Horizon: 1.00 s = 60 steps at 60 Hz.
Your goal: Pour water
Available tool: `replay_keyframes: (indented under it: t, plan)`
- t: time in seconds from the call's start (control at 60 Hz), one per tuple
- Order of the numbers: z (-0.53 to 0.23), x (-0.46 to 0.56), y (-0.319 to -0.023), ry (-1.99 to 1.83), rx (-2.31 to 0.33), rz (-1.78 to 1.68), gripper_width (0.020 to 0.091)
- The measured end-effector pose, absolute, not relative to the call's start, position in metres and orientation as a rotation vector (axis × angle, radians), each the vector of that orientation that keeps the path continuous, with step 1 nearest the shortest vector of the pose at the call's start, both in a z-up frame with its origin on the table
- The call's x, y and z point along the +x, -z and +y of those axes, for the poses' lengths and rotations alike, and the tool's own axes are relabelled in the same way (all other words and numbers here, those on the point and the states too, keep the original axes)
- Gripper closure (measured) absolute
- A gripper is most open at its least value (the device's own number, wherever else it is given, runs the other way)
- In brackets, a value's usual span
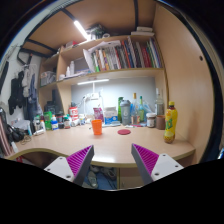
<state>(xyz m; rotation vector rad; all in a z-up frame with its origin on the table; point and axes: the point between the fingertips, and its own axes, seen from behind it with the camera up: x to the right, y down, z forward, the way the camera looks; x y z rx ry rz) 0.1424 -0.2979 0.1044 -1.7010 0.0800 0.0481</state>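
My gripper (112, 160) is open, its two purple-padded fingers (78, 160) spread wide with nothing between them. It hovers in front of a light wooden desk (110, 145), near its front edge. Well beyond the fingers an orange cup (97, 126) stands on the desk. A yellow bottle with a red cap (171, 122) stands at the desk's right end. Green and blue bottles (124, 110) stand at the back of the desk, against the wall.
A small red lid or dish (124, 131) lies right of the orange cup. Jars and small containers (55, 120) crowd the desk's left back. A lit shelf with books (115, 55) hangs above. Clothes hang at the far left.
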Motion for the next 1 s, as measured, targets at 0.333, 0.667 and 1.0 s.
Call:
replay_keyframes:
  t: [0.333,0.667,1.0]
  plan:
    - [-0.26,0.239,-0.123,0.151,-1.61,0.052,0.0284]
    - [-0.189,0.401,-0.103,0.307,-1.653,0.204,0.0287]
    - [-0.109,0.465,-0.073,0.332,-1.735,0.272,0.0285]
